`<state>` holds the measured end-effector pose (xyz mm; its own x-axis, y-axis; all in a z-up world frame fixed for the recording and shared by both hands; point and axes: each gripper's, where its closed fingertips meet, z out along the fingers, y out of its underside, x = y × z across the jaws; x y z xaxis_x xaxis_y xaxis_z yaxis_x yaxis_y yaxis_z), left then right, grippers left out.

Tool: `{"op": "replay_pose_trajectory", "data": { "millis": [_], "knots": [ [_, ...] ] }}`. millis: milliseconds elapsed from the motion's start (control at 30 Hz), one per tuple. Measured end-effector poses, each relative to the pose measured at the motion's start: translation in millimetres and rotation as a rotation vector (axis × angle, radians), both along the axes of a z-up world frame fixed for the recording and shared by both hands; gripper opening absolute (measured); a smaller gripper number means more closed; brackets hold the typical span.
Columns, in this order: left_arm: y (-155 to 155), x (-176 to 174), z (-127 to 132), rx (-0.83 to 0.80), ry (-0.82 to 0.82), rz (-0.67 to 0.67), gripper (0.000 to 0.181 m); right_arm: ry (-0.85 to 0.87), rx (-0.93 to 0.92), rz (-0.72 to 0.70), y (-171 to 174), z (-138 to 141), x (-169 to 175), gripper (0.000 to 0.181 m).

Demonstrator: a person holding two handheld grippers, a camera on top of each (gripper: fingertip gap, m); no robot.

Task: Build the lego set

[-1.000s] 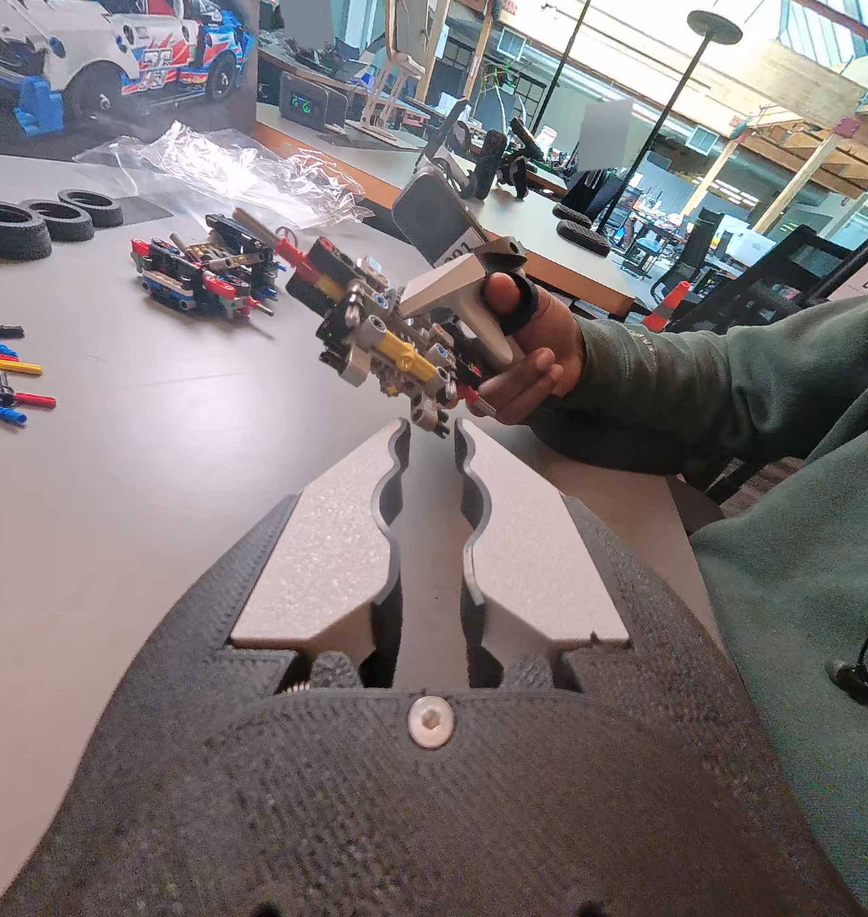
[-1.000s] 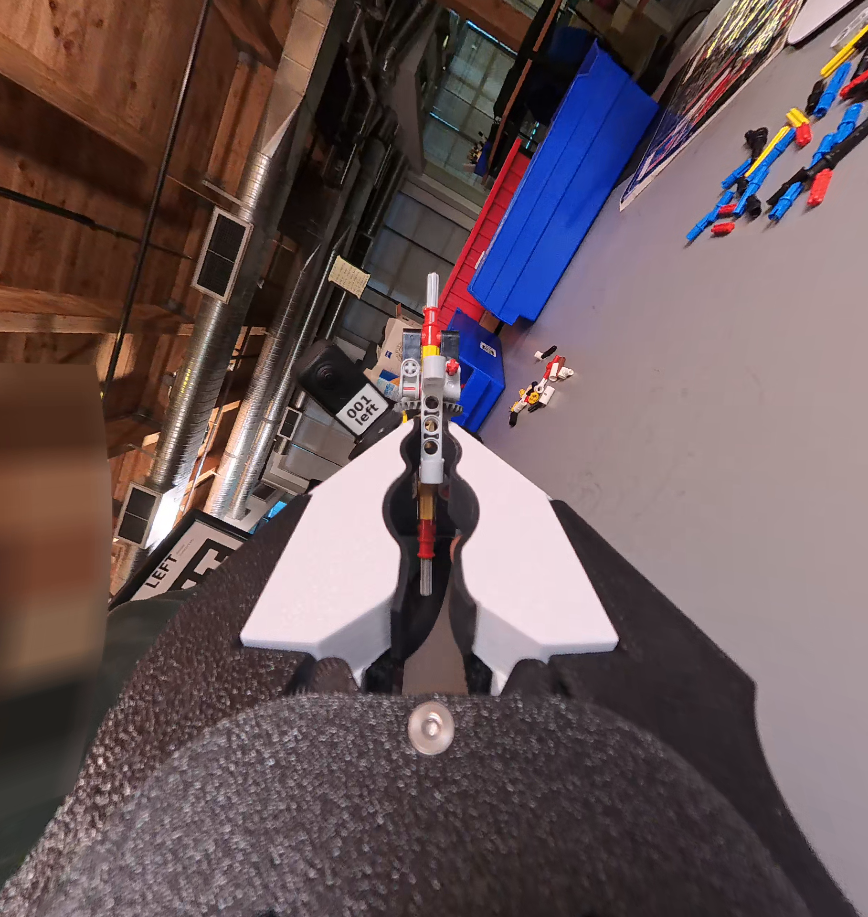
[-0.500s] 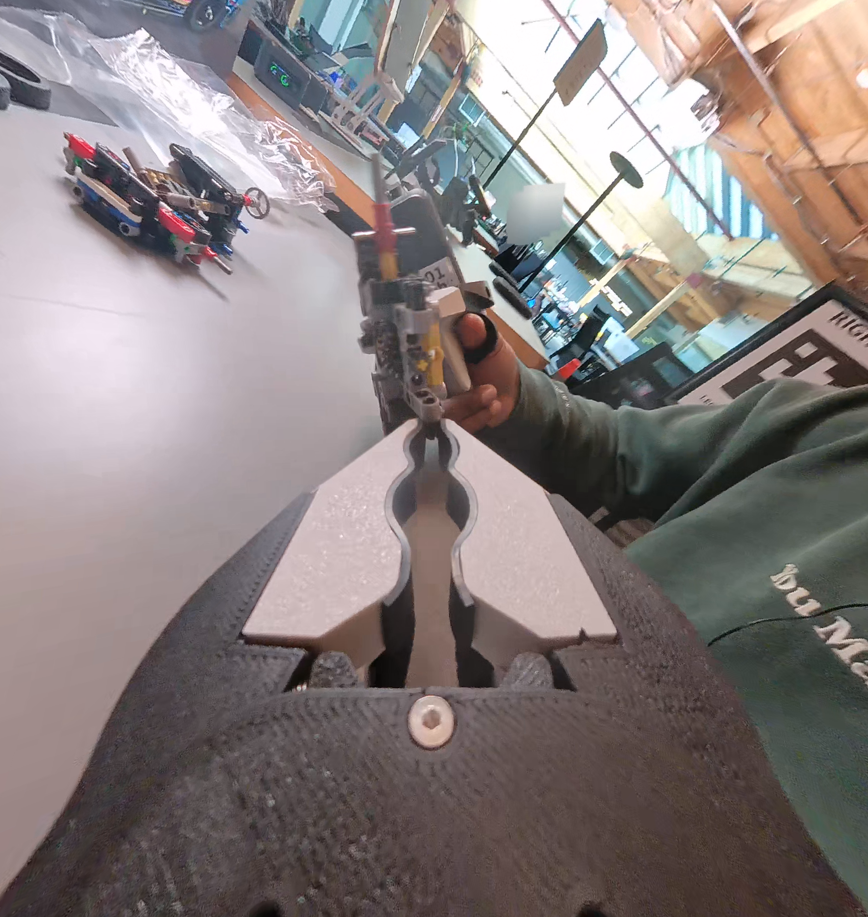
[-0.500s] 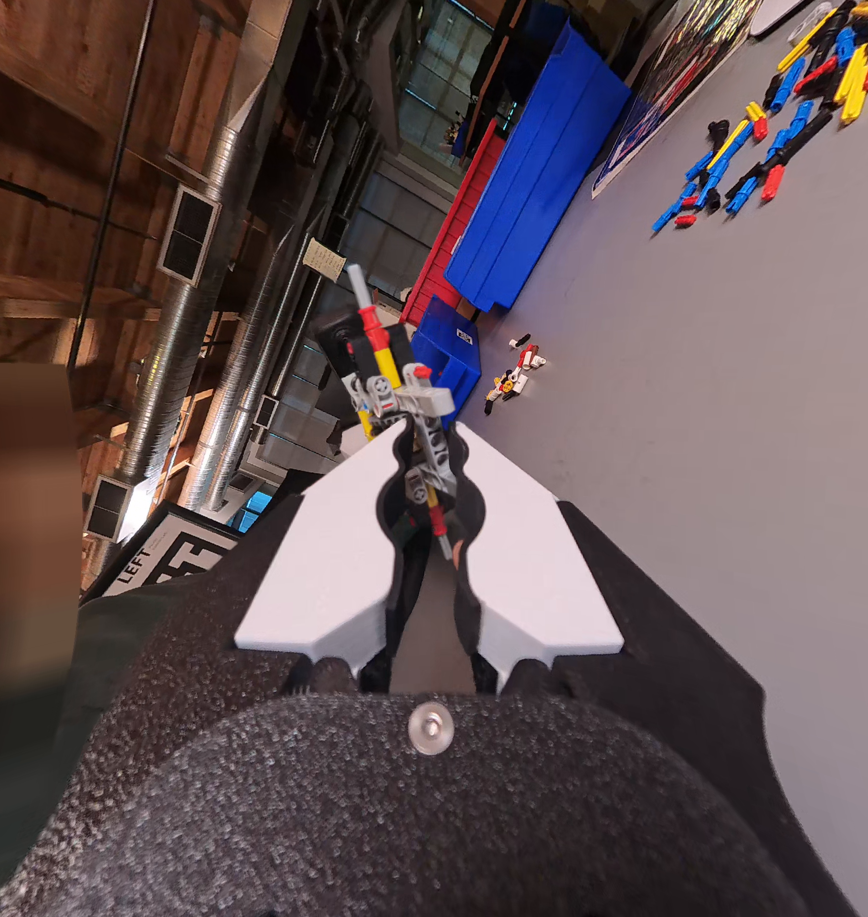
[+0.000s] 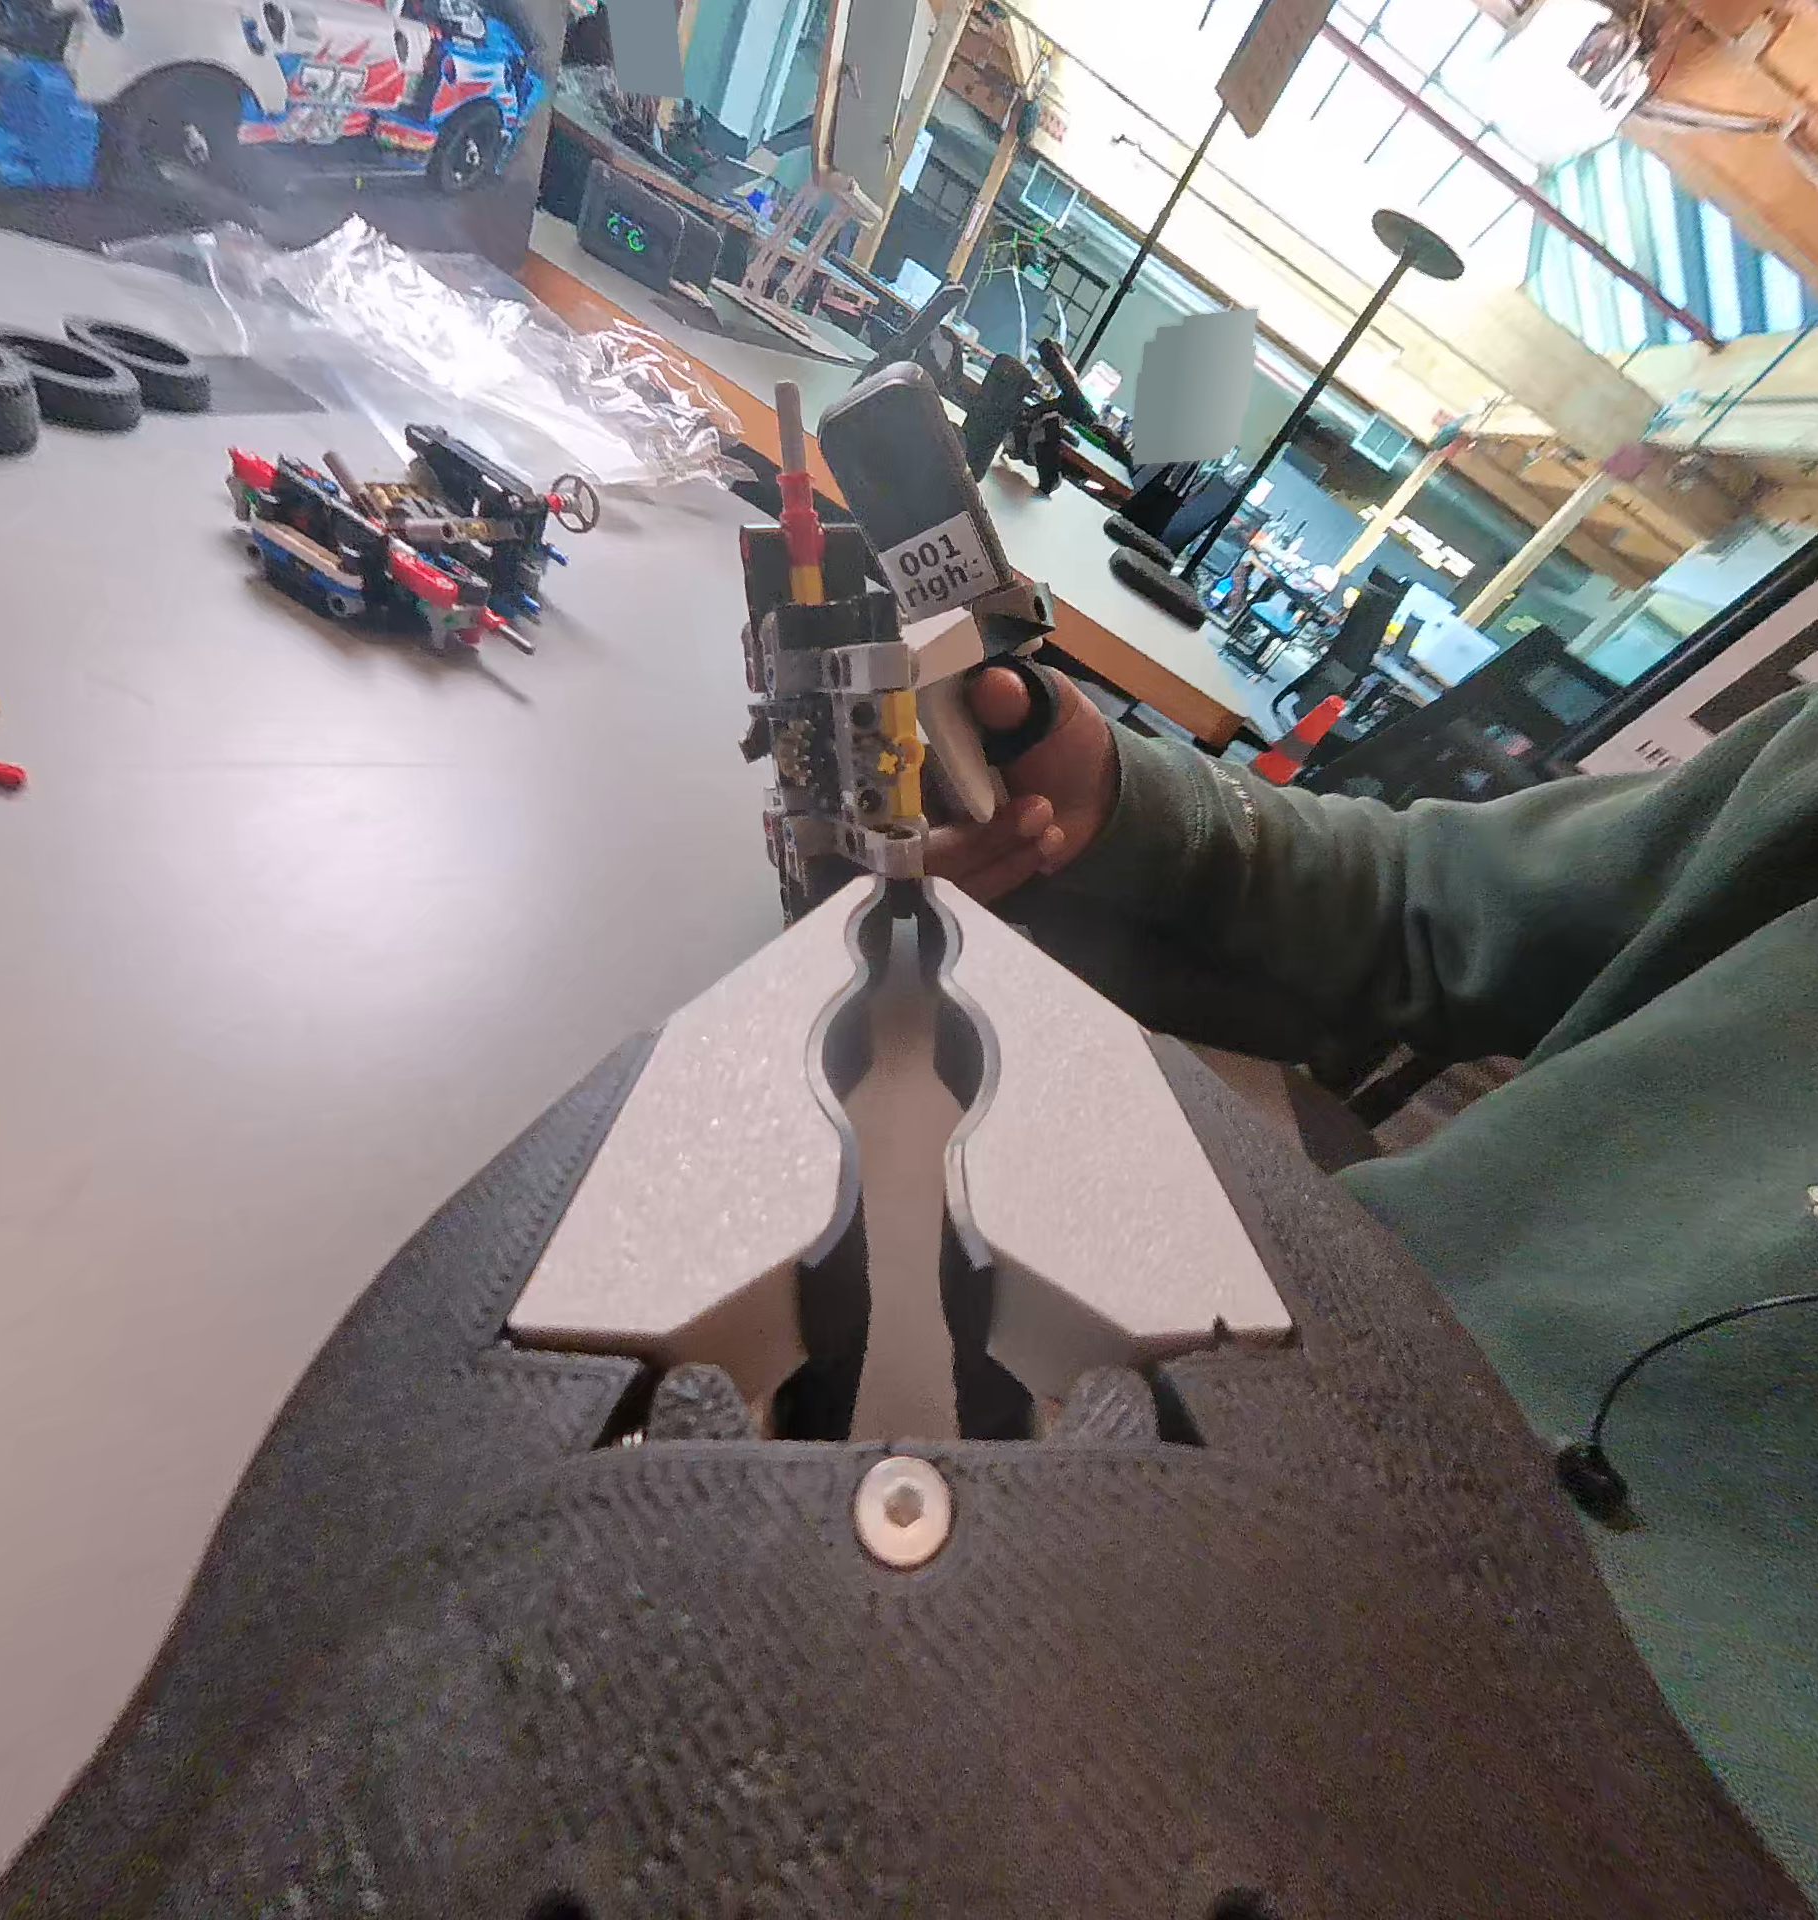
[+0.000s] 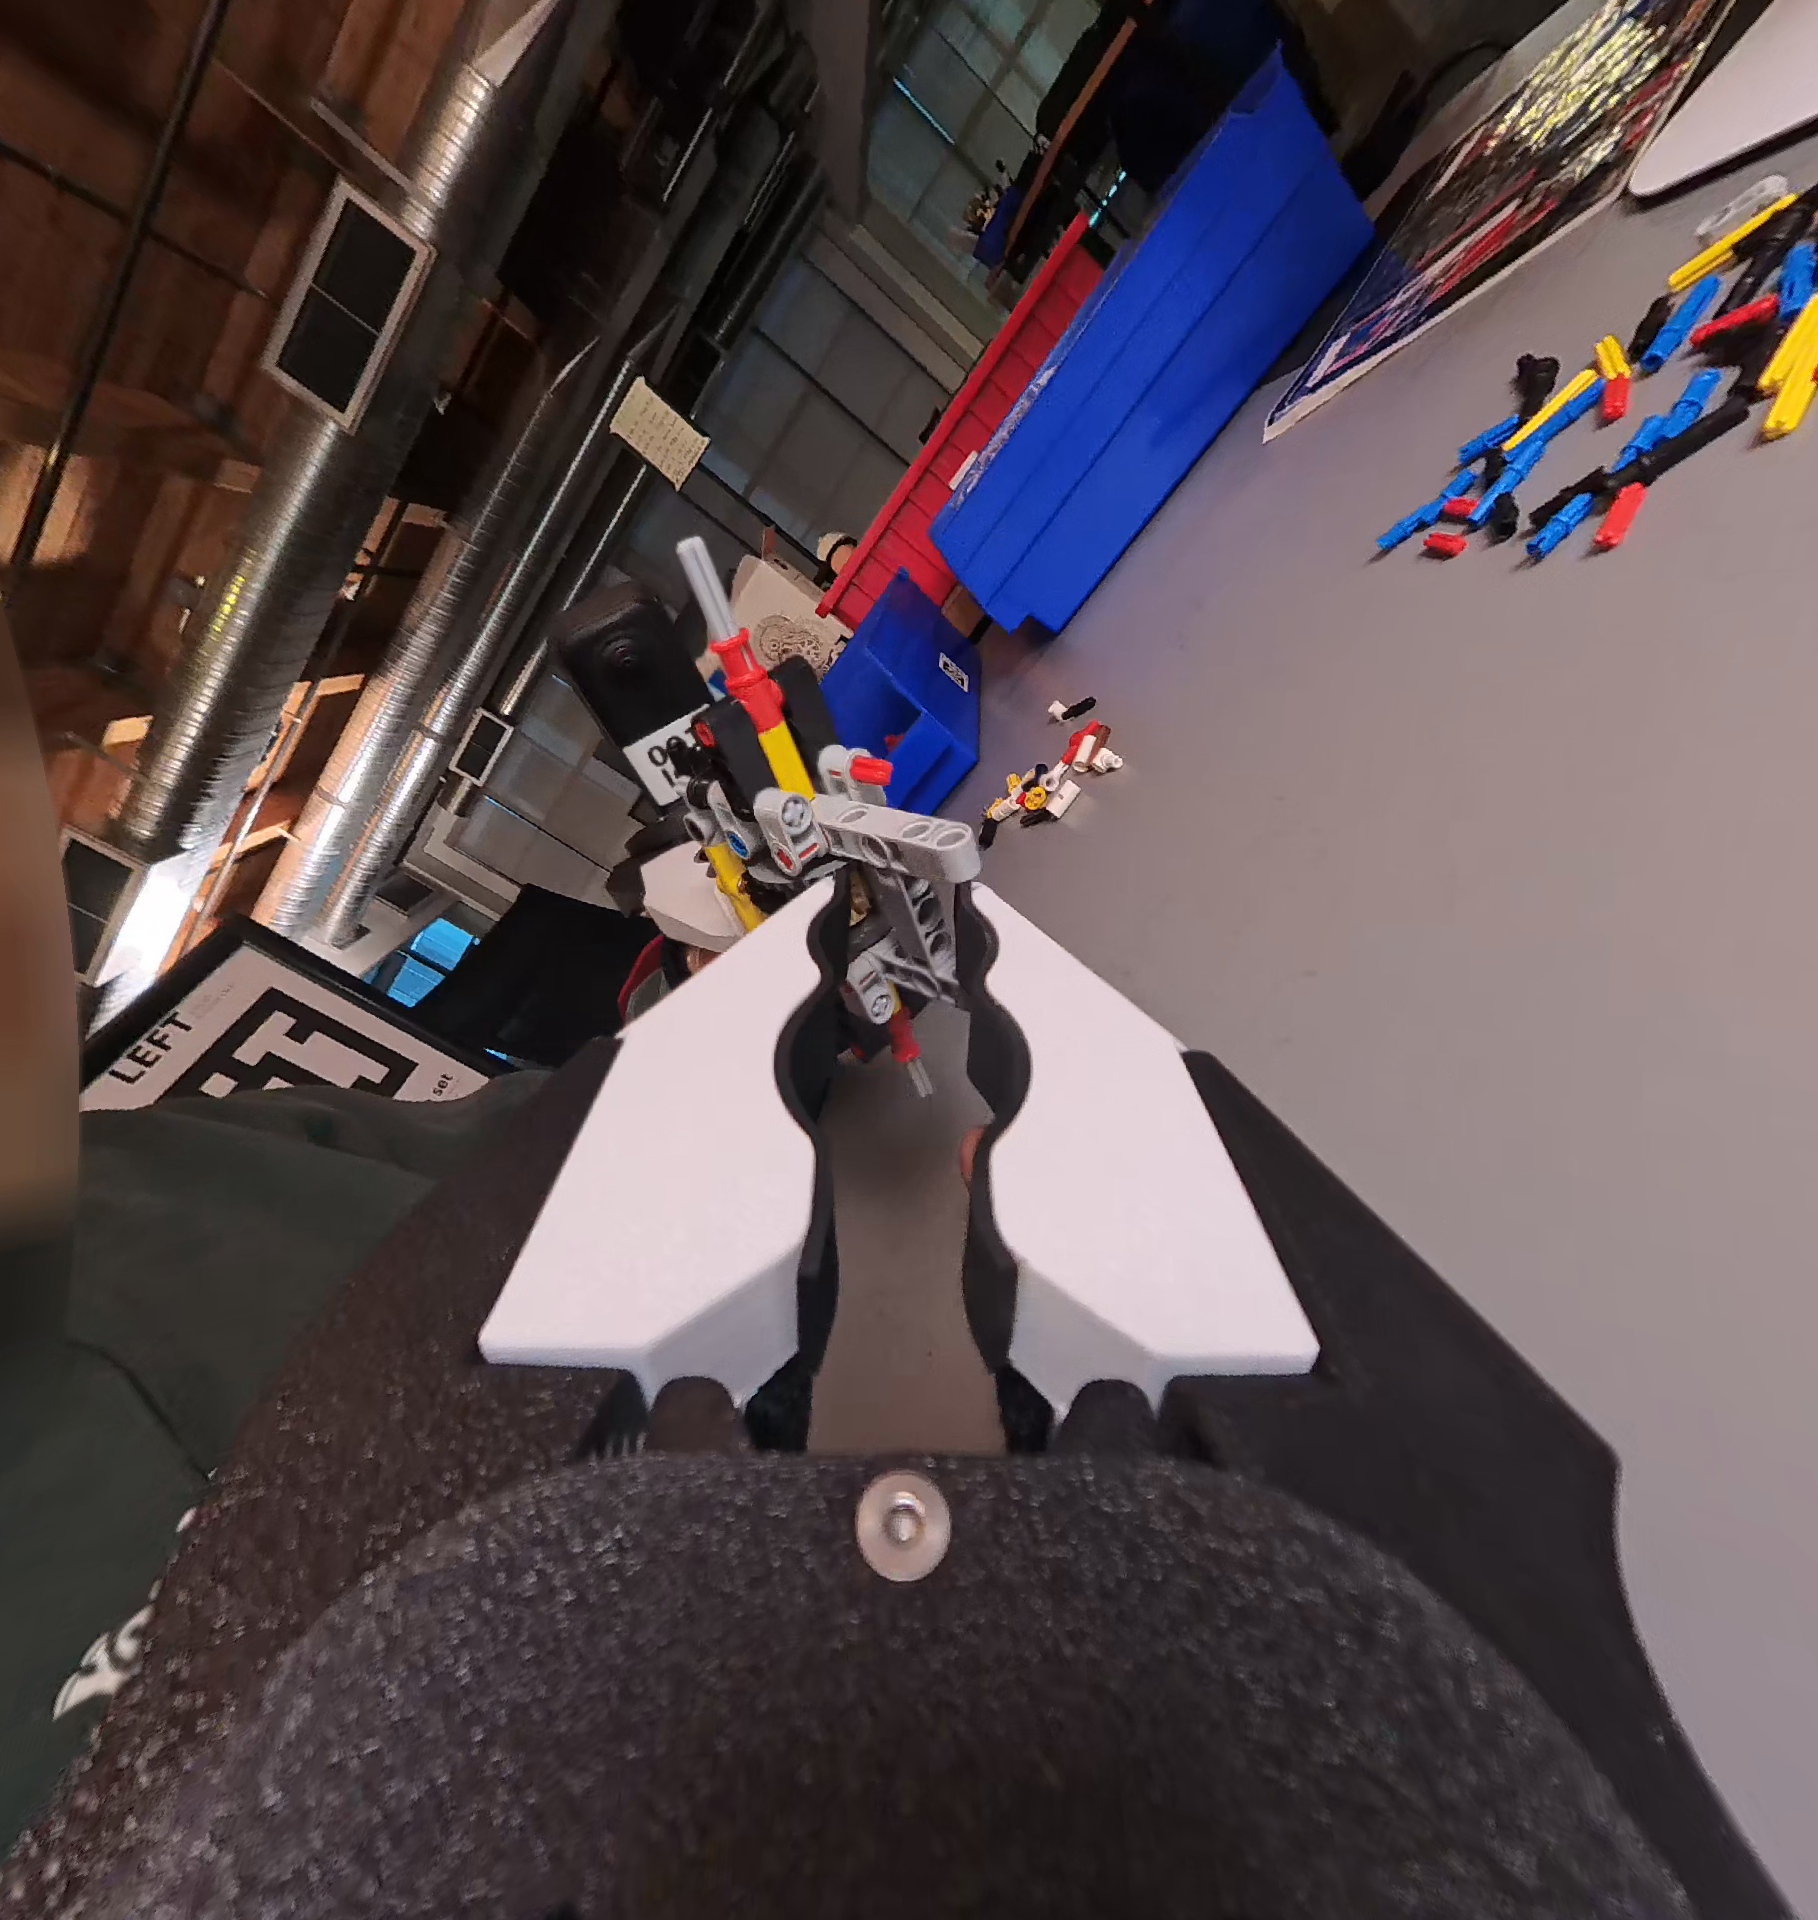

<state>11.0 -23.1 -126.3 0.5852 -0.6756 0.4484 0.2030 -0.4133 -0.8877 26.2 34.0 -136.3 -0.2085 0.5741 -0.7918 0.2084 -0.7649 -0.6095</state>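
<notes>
We hold the small grey, yellow and black Technic sub-assembly with a red-and-grey axle sticking out of its top up in the air above the grey bench, between both tools. Our right tool is clamped on its grey beam, which sits deep between the white fingers. Our left tool has its fingers drawn nearly together, the tips pinching a small dark pin at the sub-assembly's lower end; the grip is only at the very tips.

We judge the step in hand to be seating or adjusting that lower pin while the right tool steadies the piece. The next move calls for a push straight along the pin's axis, with the right tool resisting, so the piece does not twist out of either grip.

Half a second ago the sub-assembly leaned differently in the right wrist view; now the grey beam lies more crosswise and the axle tilts further left. A second ago the left tool stood apart, short of the piece; it has since closed on it.

The larger black, blue and red chassis build lies well apart on the bench, near the black rubber tyres and the crumpled clear plastic bag. Loose blue, yellow, red and black pins are scattered farther off.
</notes>
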Motion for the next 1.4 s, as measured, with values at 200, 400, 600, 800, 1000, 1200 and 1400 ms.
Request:
{"op": "replay_pose_trajectory", "data": {
  "millis": [200, 400, 600, 800, 1000, 1200, 1400],
  "knots": [
    [-3, 8, 5, 0.201, 0.272, 0.049, 0.001, 0.061, 0.012, -0.005, 4, 9, 4, 0.017],
    [-3, 9, 7, 0.280, 0.379, 0.086, 0.002, 0.058, 0.042, -0.012, 5, 8, 4, 0.019],
    [-3, 10, 6, 0.335, 0.464, 0.104, 0.002, 0.048, 0.053, -0.023, 7, 6, 4, 0.018],
    [-2, 10, 6, 0.285, 0.372, 0.096, 0.002, 0.032, 0.068, -0.031, 8, 4, 3, 0.018],
    [6, -1, 10, -0.019, -0.183, 0.065, 0.001, 0.008, 0.150, -0.060, 9, 2, 3, 0.020],
    [17, -17, -8, -0.286, -0.559, 0.059, 0.001, -0.099, 0.425, -0.065, 9, -12, 5, 0.031],
    [20, -18, -10, -0.325, -0.632, 0.061, 0.001, -0.278, 1.081, -0.004, 7, -48, 14, 0.067]
  ]
}}
